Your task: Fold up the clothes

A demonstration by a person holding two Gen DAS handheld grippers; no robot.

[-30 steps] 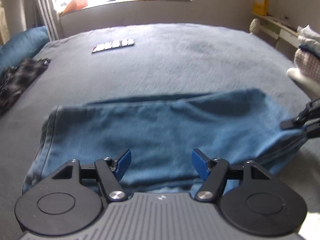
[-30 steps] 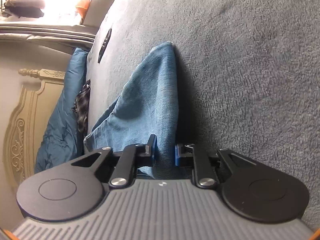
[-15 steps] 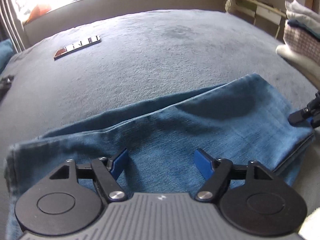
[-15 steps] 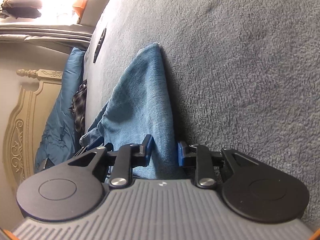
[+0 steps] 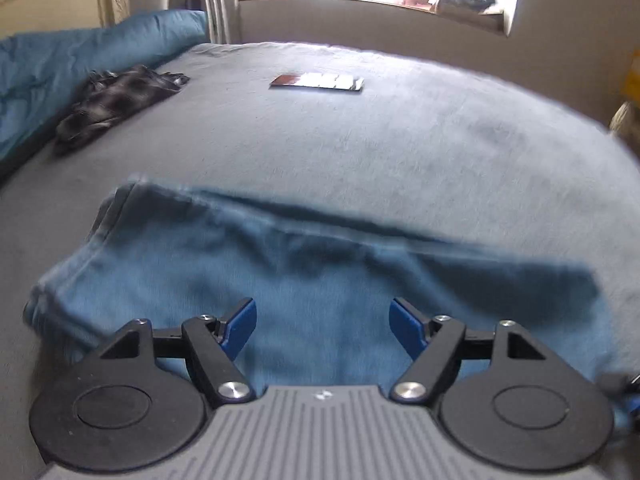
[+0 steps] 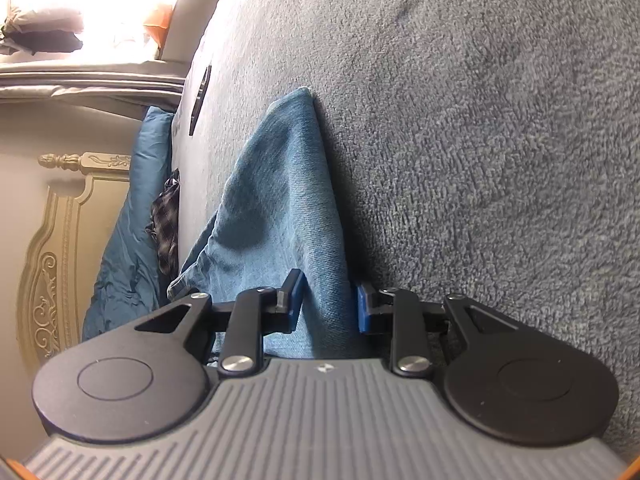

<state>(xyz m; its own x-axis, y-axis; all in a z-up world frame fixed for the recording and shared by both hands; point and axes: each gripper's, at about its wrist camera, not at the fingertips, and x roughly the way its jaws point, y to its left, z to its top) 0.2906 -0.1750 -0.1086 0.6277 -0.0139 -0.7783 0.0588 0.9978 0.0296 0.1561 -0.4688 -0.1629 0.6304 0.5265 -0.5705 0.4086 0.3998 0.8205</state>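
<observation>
- The left tool [image 5: 322,326] hangs low over the blue denim garment [image 5: 320,276] with its blue-padded fingers spread wide; nothing sits between them, so it is carrying nothing.
- The right tool [image 6: 329,303] is rolled on its side at one end of the same garment [image 6: 276,216]. A fold of denim runs up between its two pads, yet a sliver of gap shows on each side of the cloth, so I read the jaws as parted and loose around the denim, not pinching it.
- The garment lies on the grey bed [image 5: 400,152], stretched out as a long band across the left wrist view. A seam or layered edge runs along its far side, and stacked edges show at its left end, which suggests the cloth is already doubled over lengthwise.
- How far along, as a judgement: a lengthwise fold looks made. The band is long and has not been brought end to end in these views, so a shorter, compact bundle is what seems to be left. Whether the right tool is about to grip that end or has just let it go cannot be told from this moment.
- The denim looks mid-blue, fairly stiff, with soft ripples and a dark shadowed patch near the middle; the left wrist view is blurred, so finer detail is uncertain.
- Farther out, a dark checked garment [image 5: 116,100] lies crumpled near a blue pillow [image 5: 80,52] at the head of the bed, and a flat dark card-like object [image 5: 317,81] rests beyond the denim.
</observation>
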